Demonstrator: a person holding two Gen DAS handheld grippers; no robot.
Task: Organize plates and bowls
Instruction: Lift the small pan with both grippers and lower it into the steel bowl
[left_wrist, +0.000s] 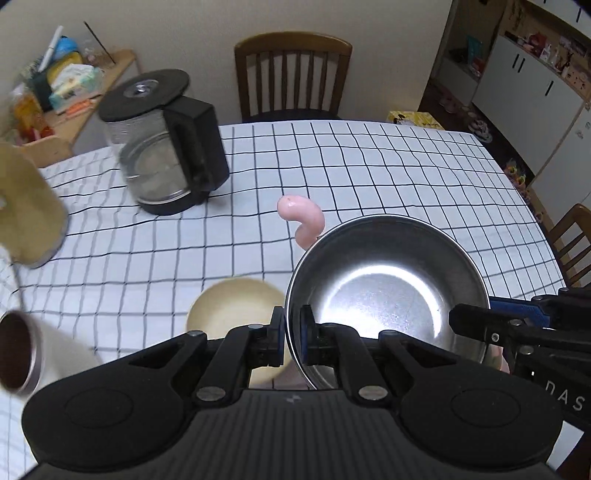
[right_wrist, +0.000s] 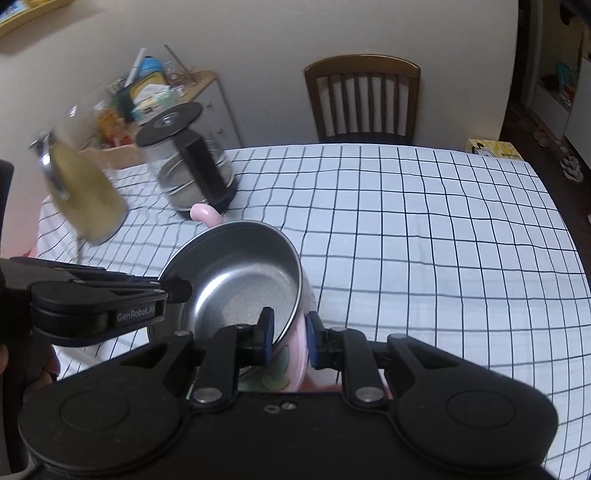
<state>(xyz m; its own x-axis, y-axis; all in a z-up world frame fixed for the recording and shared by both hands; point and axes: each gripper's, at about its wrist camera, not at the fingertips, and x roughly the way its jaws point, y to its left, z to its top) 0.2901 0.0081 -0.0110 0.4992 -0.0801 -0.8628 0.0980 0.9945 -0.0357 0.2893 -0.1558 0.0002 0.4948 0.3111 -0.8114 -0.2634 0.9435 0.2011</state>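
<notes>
Both tongs clamp opposite sides of one steel bowl's rim: the left tongs (left_wrist: 292, 334) pinch the thin metal edge, the right tongs (right_wrist: 289, 334) grip rim and pink outer wall together. Two holds on the steel bowl (left_wrist: 388, 291) likely keep it level, since it hangs clear above the checked tabletop (left_wrist: 369, 166), its pink handle (left_wrist: 304, 218) pointing away. Just below and left sits a cream bowl (left_wrist: 232, 306), probably where the steel one could nest. A glass kettle (left_wrist: 166, 147) stands farther back, a tan jug (left_wrist: 29, 218) at the left edge and a white tumbler (left_wrist: 22, 354) near the cream bowl; the tumbler could crowd a descent there.
</notes>
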